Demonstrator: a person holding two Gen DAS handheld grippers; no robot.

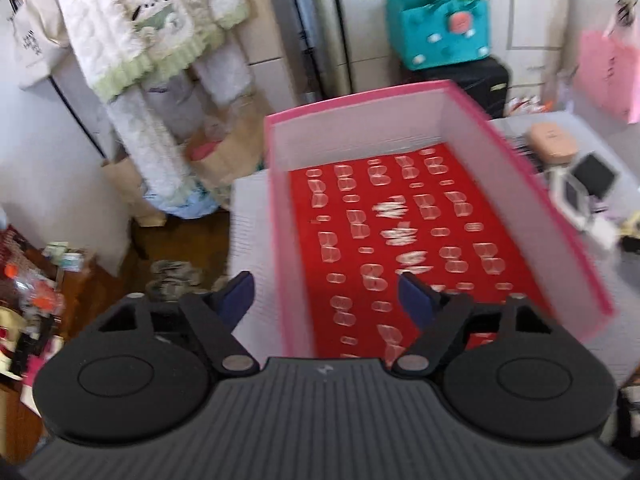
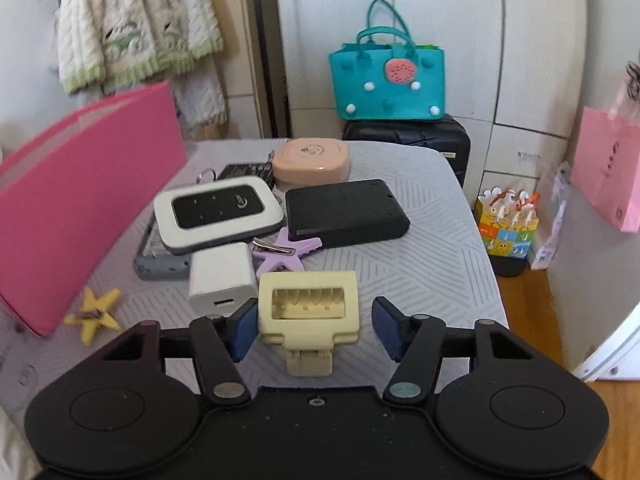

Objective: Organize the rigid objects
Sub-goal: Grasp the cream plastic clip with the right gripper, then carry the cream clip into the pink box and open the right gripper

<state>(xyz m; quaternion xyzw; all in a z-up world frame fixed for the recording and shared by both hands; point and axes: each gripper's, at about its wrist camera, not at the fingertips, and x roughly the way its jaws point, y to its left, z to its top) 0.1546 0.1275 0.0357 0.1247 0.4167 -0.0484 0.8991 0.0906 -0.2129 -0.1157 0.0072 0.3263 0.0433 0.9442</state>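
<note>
A pink box [image 1: 520,184] with a red patterned floor stands on the grey quilted surface, with nothing in it. My left gripper [image 1: 326,302] is open over its near end, one finger on each side of the box's left wall [image 1: 280,240]. My right gripper [image 2: 314,330] is open around a cream claw clip [image 2: 308,308]; the left pad is close to it and a gap shows on the right. Beyond lie a white charger [image 2: 222,276], a purple star clip [image 2: 280,256], a white-and-black router [image 2: 218,214], a black box [image 2: 346,212], a peach case [image 2: 310,160] and a yellow star clip [image 2: 96,312].
The pink box [image 2: 80,200] lies left of the pile. A grey case [image 2: 154,264] sits under the router. A teal bag [image 2: 386,80] rests on a black suitcase [image 2: 420,136] behind. A pink paper bag [image 2: 608,176] hangs right; the surface edge drops to the wooden floor [image 2: 528,320].
</note>
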